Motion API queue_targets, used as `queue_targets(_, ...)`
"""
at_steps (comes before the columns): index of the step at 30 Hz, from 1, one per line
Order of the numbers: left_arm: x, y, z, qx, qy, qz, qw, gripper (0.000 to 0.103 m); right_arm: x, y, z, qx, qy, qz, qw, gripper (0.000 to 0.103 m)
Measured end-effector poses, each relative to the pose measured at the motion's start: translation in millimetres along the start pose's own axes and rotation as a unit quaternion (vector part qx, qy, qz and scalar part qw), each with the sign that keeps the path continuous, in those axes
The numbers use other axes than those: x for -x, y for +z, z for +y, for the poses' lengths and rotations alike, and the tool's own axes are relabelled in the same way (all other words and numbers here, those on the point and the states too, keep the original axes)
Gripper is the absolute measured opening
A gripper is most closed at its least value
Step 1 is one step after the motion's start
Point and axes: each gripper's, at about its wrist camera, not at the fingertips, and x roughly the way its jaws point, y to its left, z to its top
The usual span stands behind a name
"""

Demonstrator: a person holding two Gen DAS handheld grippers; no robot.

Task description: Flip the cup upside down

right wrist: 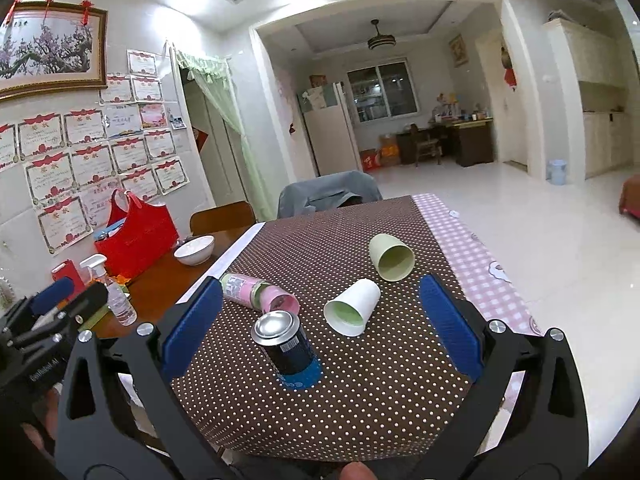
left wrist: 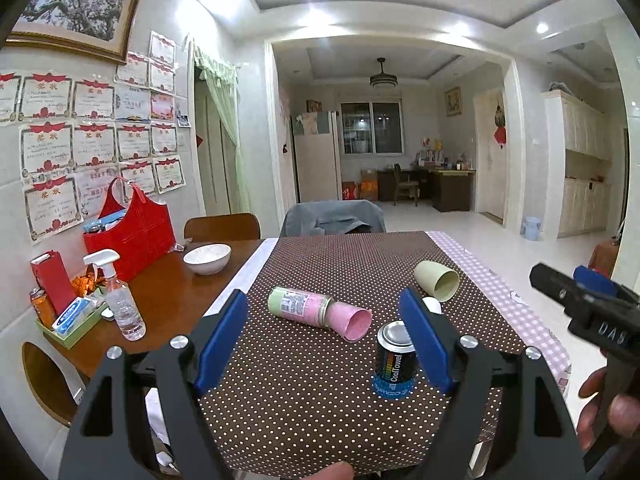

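Upright can [right wrist: 289, 343] crowds white cup [right wrist: 353, 307] — right side open.

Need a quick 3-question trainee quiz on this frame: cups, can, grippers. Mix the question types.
1. True or false: the pale green plastic cup stands upright on the brown dotted tablecloth.
2. Which object stands upright? A) white paper cup B) dark blue metal can C) pink and green bottle
3. Fill in: both the left gripper and the right gripper are ____.

Key: 1 false, it lies on its side; 2 B; 3 open.
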Motion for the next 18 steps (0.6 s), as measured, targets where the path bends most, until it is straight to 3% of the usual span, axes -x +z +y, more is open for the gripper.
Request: queue_targets(18,18.4,-12.0,4.8,0.003,0.017,0.000,0.9998,0.078,17.2,-12.9,34.7,0.059,-0.015,-0.016,0.998,0.097)
